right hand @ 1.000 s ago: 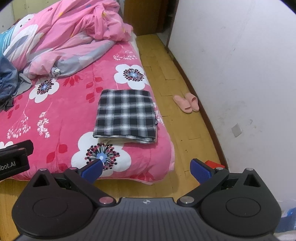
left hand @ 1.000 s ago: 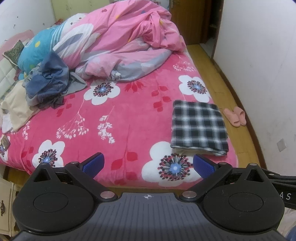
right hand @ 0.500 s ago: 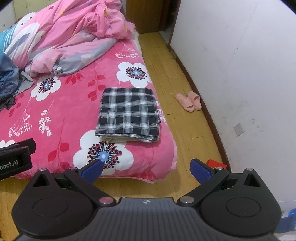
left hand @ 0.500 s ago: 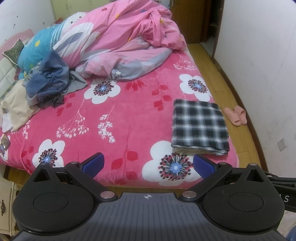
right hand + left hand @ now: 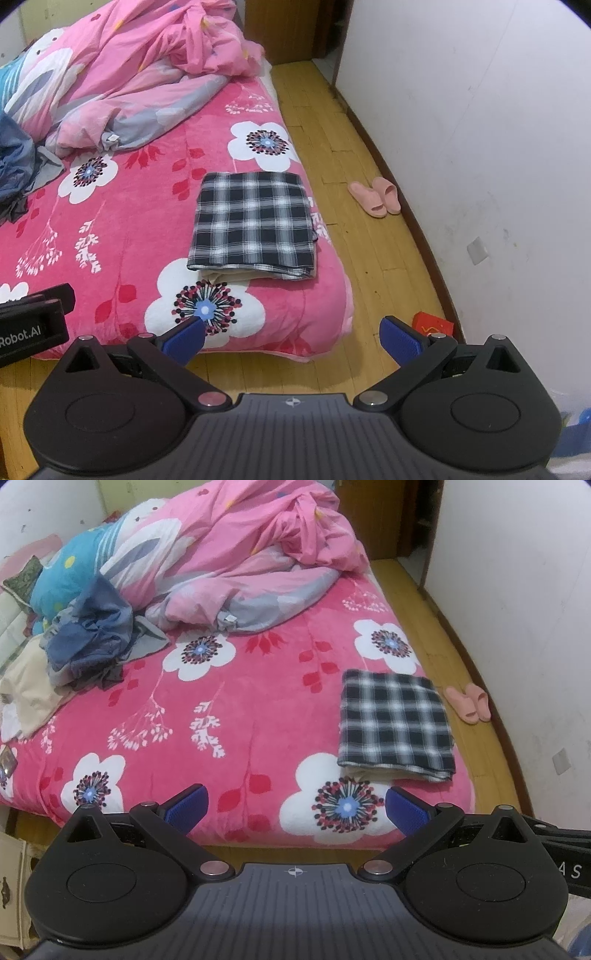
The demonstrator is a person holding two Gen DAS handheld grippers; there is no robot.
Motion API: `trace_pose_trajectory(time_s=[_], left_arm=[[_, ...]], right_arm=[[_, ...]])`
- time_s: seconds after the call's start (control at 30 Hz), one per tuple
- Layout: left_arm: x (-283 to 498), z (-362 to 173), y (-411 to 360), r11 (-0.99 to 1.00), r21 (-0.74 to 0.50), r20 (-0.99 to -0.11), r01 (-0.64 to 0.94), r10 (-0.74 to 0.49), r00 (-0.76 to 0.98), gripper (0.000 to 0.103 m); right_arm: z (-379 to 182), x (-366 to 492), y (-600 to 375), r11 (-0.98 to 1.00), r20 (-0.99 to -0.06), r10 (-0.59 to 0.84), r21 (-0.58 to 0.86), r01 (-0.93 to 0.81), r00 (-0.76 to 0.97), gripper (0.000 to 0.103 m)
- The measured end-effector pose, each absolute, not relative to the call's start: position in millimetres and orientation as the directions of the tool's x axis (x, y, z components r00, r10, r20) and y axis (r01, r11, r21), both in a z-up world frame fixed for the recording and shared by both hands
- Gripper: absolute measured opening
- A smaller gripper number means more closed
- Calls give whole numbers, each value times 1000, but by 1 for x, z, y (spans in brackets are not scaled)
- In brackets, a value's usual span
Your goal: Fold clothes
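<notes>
Pink floral plush bedspread (image 5: 258,716) carries a heap of unfolded blue-grey clothes (image 5: 92,638) far left and a folded black-and-white checked cloth (image 5: 255,225) right. Left gripper (image 5: 295,808) is nearer the heap; right gripper (image 5: 291,339) is empty too, both spread wide.

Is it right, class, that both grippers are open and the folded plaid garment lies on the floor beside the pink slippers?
Not quite. The folded plaid garment lies on the bed, as the right wrist view shows; the pink slippers are on the floor. Both grippers, left and right, are open.
</notes>
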State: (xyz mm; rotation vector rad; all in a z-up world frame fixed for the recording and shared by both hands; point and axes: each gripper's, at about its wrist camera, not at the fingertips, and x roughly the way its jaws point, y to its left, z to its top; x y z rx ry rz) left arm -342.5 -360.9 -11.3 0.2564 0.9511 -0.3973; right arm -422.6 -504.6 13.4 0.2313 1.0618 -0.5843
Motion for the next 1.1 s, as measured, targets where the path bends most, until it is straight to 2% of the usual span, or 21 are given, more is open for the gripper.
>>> trace_pose_trajectory(time_s=[0.67,1.1], left_arm=[[-375,-24,-415,848,-11,-858,530,-281,430,103],[-383,-25,-435,844,16,-855,536,-267,445,103]], right_arm=[[8,-465,-544,767,-868,-416,-175,618,271,103],[5,-479,-567,741,-872,-416,-162,652,256,103]])
